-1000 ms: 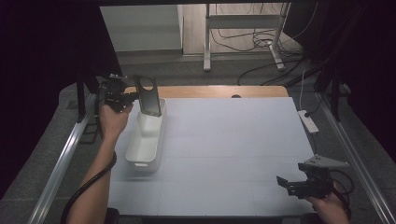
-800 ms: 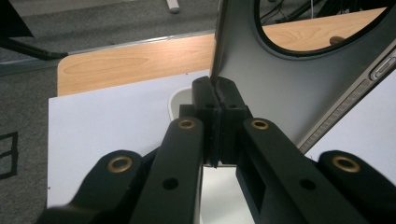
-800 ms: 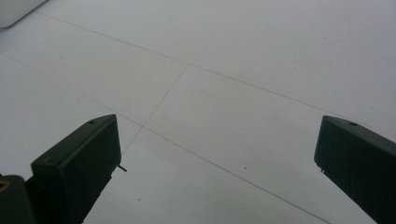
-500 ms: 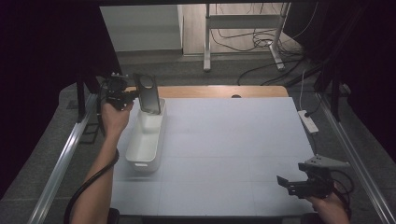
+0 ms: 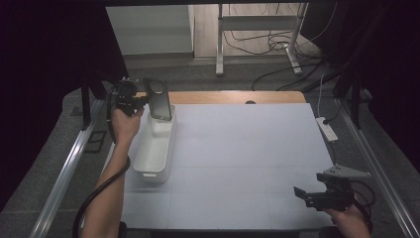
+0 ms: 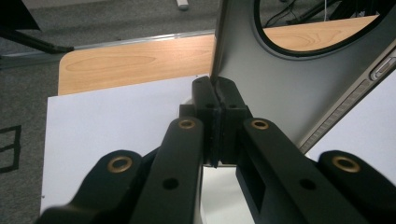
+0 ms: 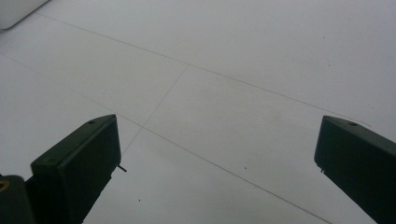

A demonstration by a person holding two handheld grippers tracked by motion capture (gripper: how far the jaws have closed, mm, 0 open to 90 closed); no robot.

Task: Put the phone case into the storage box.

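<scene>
1. While you hold the left gripper [image 5: 140,101] at the far left corner of the table [image 5: 247,148], its jaws are pressed together on the lower edge of a dark phone case [image 5: 158,99], pinching it.
2. Seen from the left gripper view, the left gripper [image 6: 215,100] clamps the thin wall of the phone case [image 6: 280,84], which rises upright from the pads; a large round cut-out sits near the case's upper end, and side buttons line its right edge.
3. Your phone case hangs over the far end of a white oblong bin [image 5: 156,146]; whether its lower edge touches the bin's rim cannot be told.
4. Note that the bin lies lengthwise on the white mat, along the table's left side, and a strip of bare wood [image 5: 237,96] shows at the far edge.
5. Your right gripper [image 5: 302,194] rests low at the near right corner, well apart from the bin, with a grey three-cornered plate on top.
6. From the right gripper view, its jaws stand spread wide over bare white mat [image 7: 224,84], with nothing between them.
</scene>
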